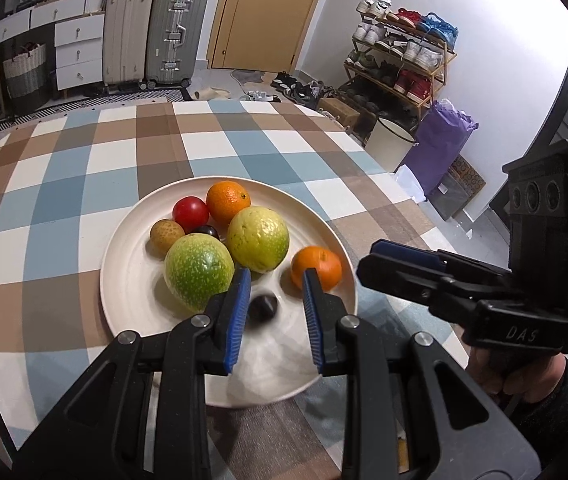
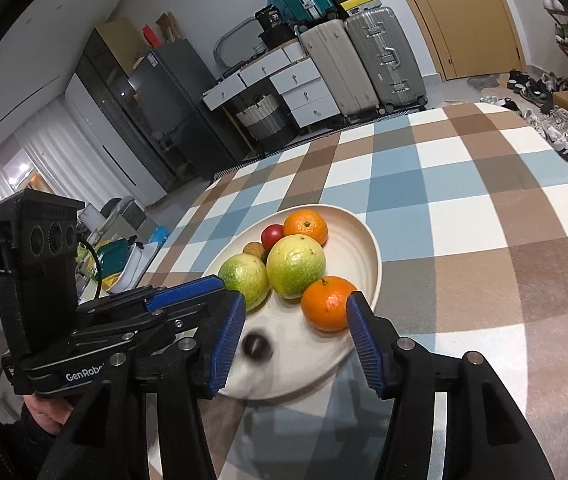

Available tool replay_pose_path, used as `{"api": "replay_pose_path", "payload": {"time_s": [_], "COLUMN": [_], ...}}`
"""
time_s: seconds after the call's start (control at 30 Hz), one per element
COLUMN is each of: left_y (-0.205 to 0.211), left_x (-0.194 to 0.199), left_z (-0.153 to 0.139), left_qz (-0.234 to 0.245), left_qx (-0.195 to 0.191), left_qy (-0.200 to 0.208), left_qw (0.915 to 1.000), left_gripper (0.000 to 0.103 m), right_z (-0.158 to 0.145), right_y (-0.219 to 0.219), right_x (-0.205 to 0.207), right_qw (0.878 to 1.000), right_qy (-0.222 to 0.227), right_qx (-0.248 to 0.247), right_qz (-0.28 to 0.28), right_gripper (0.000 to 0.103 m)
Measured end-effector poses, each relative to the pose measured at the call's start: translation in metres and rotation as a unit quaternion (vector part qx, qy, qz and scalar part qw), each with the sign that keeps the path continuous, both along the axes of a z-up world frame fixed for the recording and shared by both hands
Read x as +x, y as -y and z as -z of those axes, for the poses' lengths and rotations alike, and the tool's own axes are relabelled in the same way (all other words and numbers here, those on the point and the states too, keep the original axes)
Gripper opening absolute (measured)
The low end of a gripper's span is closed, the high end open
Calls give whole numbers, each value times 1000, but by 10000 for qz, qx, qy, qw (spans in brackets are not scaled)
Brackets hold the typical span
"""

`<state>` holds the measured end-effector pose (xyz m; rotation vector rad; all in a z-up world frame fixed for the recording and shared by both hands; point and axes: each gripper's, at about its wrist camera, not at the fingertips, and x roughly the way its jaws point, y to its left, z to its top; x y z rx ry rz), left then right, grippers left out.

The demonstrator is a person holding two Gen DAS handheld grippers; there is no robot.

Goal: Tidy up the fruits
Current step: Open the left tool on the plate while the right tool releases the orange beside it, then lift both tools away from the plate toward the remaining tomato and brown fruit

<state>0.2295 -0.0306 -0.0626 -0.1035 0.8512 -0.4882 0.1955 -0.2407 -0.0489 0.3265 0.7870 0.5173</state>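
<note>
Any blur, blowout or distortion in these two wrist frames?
Left wrist view: small dark fruit blurred, other fruit on the plate sharp; wall at right blown out. Right wrist view: same fruit blurred; curtains at far left overexposed. Both: fisheye bends the tablecloth checks.

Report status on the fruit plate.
Left gripper shut, empty. Right gripper open, empty. Small dark round fruit loose on cream round plate, near orange mandarin. Nothing blocking.
</note>
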Motion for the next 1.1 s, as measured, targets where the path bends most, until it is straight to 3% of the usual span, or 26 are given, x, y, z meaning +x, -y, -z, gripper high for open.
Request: {"api": "replay_pose_path", "payload": {"time_s": [0.33,0.57,0.77,0.93,1.07,1.1], "left_y": [-2,-1,-3,-3,-6,-6], "left_x": [-44,-75,-100,-122,-135,-139], "left_z": [-21,-30,-40,-49,-56,-58], "left_qz": [-93,-143,-224,-263,-430,-450], "left_qx": [172,203,207,226,287,282], "left_qy": [206,279,401,535,680,719], "left_qw": [9996,9993,9987,9980,9963,9960], "left_gripper": [23,23,40,53,80,81], "right_z": [-18,-31,-42,-51,-57,-58], "right_y": [2,7,6,5,7,7], "right_x": [-33,-59,-80,-97,-111,-115], "right_qw": [9998,9990,9984,9972,9962,9960], "right_qy": [212,401,547,721,835,860], "right_qx": [-13,10,-43,-54,-35,-39], "right_qz": [55,175,152,168,244,251], "right_gripper": [56,63,63,71,79,80]}}
